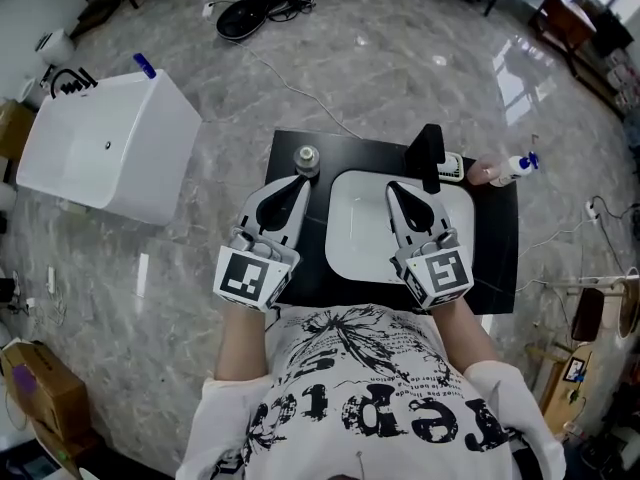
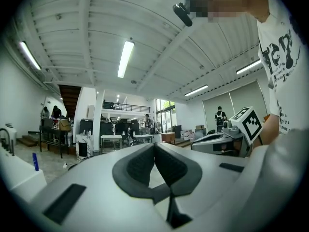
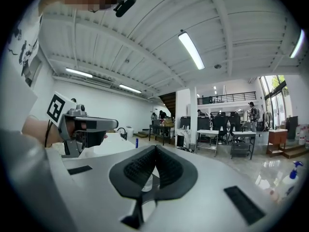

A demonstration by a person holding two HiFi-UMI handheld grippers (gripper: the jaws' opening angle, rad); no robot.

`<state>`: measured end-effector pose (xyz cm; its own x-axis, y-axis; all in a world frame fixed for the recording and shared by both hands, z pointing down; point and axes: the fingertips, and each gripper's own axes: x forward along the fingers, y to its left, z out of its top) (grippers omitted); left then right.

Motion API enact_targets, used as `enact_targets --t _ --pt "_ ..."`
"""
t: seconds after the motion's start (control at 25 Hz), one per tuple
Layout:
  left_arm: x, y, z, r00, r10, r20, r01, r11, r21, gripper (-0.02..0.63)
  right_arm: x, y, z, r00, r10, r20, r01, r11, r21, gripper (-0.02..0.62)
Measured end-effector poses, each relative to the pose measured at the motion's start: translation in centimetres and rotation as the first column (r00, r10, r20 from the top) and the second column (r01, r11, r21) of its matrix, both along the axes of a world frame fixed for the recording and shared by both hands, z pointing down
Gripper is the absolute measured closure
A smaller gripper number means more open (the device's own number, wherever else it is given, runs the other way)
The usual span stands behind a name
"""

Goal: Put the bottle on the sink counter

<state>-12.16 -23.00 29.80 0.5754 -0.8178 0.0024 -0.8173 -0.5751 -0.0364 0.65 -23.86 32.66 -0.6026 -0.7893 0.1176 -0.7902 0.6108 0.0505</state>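
Your left gripper (image 1: 296, 182): fingers pressed together, nothing between them. Your right gripper (image 1: 394, 188): fingers likewise closed and empty, over the white sink basin (image 1: 350, 243). Small clear plastic bottle (image 1: 306, 158) stands upright on the black counter (image 1: 495, 258), just ahead of your left gripper

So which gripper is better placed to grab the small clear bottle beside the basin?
Left, likely. The left gripper points at the bottle from just short of it. The right gripper sits over the basin, farther off. Both are shut, so it must open first.
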Motion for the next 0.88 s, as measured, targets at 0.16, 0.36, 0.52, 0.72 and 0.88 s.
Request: enact_targets --t 0.16,0.36,0.52,0.72,0.88 --pt "-0.4 -0.1 -0.4 1.0 -0.017 0.003 0.017 1.0 0.008 0.592 -0.6 0.3 -0.4 0.999 -0.039 -0.015 0.039 0.999 0.017 0.581" --pt "-0.3 -0.3 -0.1 1.0 -0.024 0.01 0.024 1.0 -0.007 0.592 -1.4 0.4 -0.4 0.997 -0.069 -0.033 0.07 0.997 0.03 0.583" --pt "-0.1 0.0 -0.3 1.0 -0.013 0.01 0.013 1.0 -0.001 0.592 -1.4 0.1 -0.6 0.997 -0.061 -0.039 0.063 0.997 0.039 0.583" --pt "-0.2 -0.1 0.0 1.0 -0.016 0.005 0.016 1.0 -0.002 0.592 -1.2 -0.2 -0.4 0.999 -0.041 -0.025 0.042 0.998 0.044 0.583" --pt "-0.1 0.0 0.1 1.0 -0.008 0.005 0.008 1.0 -0.008 0.592 -0.9 -0.2 -0.1 1.0 -0.018 -0.007 0.018 0.999 0.031 0.583"
